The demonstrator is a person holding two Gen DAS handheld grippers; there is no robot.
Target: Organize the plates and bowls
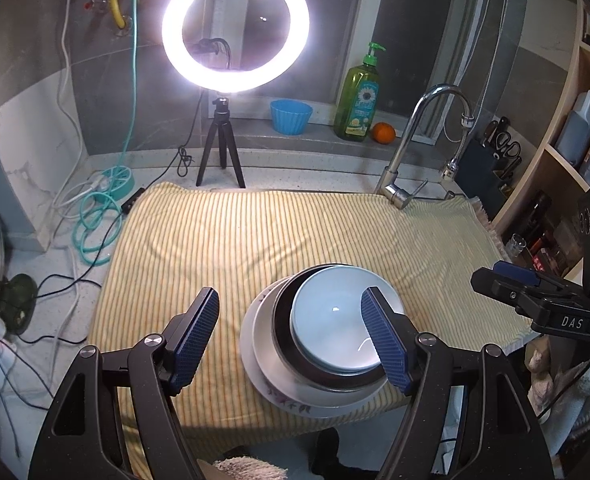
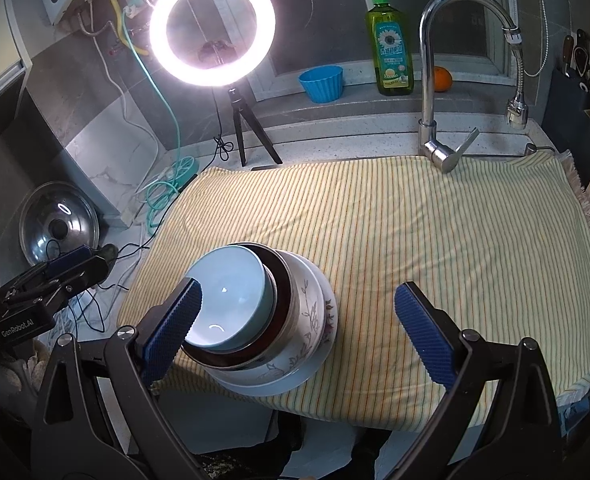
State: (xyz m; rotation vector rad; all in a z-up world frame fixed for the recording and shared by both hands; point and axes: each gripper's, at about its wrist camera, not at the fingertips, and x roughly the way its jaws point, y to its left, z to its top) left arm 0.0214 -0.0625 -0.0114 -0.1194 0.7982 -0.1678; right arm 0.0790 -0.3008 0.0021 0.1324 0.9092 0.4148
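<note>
A stack of dishes stands near the front edge of the yellow striped cloth (image 1: 255,240). A light blue bowl (image 1: 331,320) nests on top in a dark-rimmed bowl (image 1: 282,316), over a flowered plate (image 1: 255,356). My left gripper (image 1: 291,296) hovers open just before the stack, its right finger (image 1: 387,348) overlapping the blue bowl's rim in the picture. From the right wrist, the blue bowl (image 2: 231,300), a leaf-patterned white bowl (image 2: 309,306) and the bottom plate (image 2: 275,384) show. My right gripper (image 2: 298,292) is open too, with the stack by its left finger (image 2: 171,328).
A lit ring light (image 1: 235,28) on a tripod stands behind the cloth. A faucet (image 2: 431,80) rises at the back right. A soap bottle (image 2: 391,44), blue cup (image 2: 321,82) and orange (image 2: 442,79) line the sill. Cables (image 1: 95,220) and a pot lid (image 2: 57,228) lie left.
</note>
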